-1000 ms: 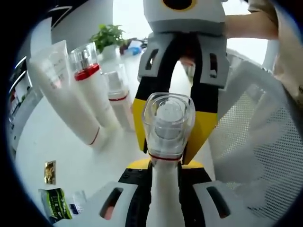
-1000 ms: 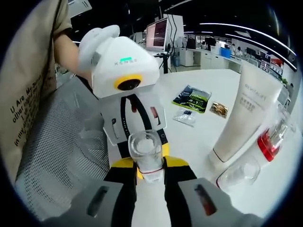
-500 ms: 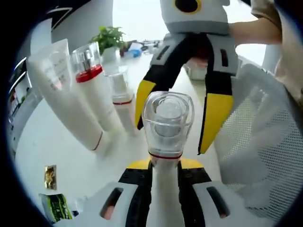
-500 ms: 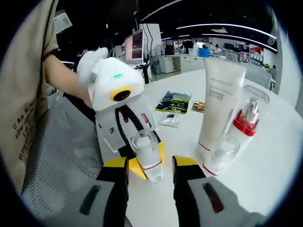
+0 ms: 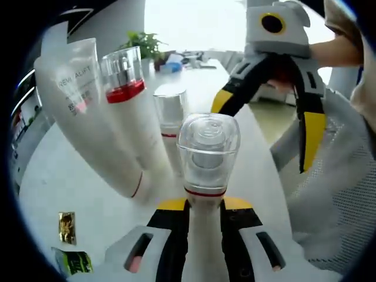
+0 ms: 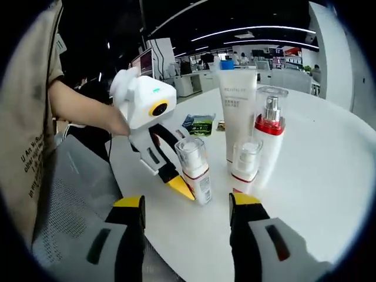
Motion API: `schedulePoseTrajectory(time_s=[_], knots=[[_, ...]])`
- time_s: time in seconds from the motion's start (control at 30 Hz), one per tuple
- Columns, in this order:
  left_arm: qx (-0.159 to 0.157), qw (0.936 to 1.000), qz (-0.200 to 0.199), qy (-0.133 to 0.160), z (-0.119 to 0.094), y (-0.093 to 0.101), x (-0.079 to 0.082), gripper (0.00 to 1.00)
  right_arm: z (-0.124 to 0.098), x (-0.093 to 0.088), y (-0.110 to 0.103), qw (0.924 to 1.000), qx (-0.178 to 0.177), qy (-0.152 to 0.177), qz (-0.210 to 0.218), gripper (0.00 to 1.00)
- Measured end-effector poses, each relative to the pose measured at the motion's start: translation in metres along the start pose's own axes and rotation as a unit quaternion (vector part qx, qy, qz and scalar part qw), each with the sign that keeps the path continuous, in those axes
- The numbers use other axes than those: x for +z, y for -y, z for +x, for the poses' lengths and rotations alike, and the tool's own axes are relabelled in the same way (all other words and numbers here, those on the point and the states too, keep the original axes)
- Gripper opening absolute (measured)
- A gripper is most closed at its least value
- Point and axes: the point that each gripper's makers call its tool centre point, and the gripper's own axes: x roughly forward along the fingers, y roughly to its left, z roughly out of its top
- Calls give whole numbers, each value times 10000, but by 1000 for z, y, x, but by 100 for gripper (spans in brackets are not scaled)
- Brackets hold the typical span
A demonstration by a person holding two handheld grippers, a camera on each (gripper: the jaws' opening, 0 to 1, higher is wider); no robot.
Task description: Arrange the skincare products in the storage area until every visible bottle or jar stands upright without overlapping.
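Two views, left gripper view first: my left gripper point(image 5: 205, 229) is clamped on the small clear-capped bottle point(image 5: 207, 154), whose long axis runs straight out along my jaws. Just beyond it stand the white tube point(image 5: 91, 117), the red-collared pump bottle point(image 5: 126, 94) and a short bottle point(image 5: 170, 117), all upright on the table point(image 5: 53, 182).

Right gripper view: my right gripper point(image 6: 188, 223) hangs wide open and empty, clear of the small clear-capped bottle point(image 6: 194, 170), which stands just left of the group. I judge the left should simply let go.
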Motion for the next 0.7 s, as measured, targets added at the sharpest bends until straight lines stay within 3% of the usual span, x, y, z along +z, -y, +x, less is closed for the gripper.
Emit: schedulePoseTrajectory(time_s=[0.27, 0.7], knots=[[58, 10000, -63, 36, 5, -13, 5, 17, -5, -7, 11, 9995, -258, -26, 157, 75], [137, 9998, -138, 107, 15, -25, 15, 17, -8, -12, 20, 9980, -493, 47, 380, 88]])
